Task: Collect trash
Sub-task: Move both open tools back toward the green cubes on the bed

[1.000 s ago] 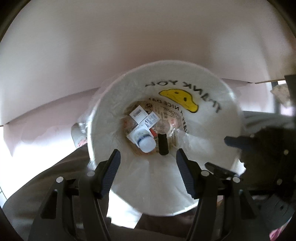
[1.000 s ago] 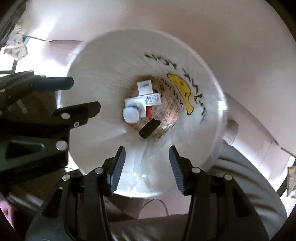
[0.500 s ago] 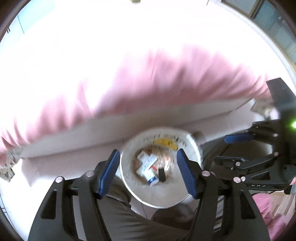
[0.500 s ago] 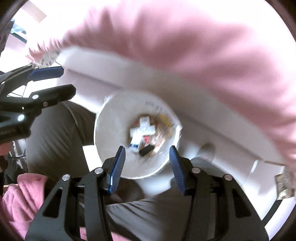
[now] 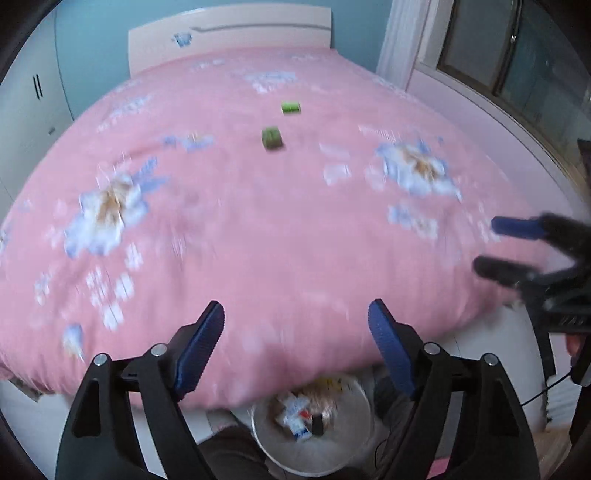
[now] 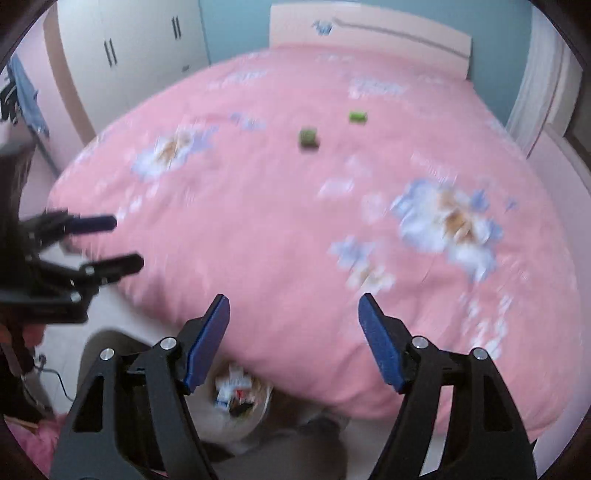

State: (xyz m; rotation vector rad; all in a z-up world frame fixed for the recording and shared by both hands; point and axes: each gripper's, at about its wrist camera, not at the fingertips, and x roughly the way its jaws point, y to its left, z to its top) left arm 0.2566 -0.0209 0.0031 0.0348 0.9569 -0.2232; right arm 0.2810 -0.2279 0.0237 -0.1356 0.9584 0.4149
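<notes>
My left gripper [image 5: 295, 347] and right gripper [image 6: 293, 339] both hang with jaws wide apart and nothing between them, over the foot of the pink floral bed [image 5: 258, 229]. Just below them the lined trash bin [image 5: 314, 458] stands on the floor, mouth up, with packets inside. Far up the bed lie two small green pieces of trash [image 5: 272, 138] [image 5: 291, 108], blurred, the farther one lying crosswise.

Home bedroom: bed [image 5: 258, 221] with pink floral quilt, headboard [image 5: 229, 33], white wardrobe [image 6: 129, 55], curtain [image 5: 400, 40].
</notes>
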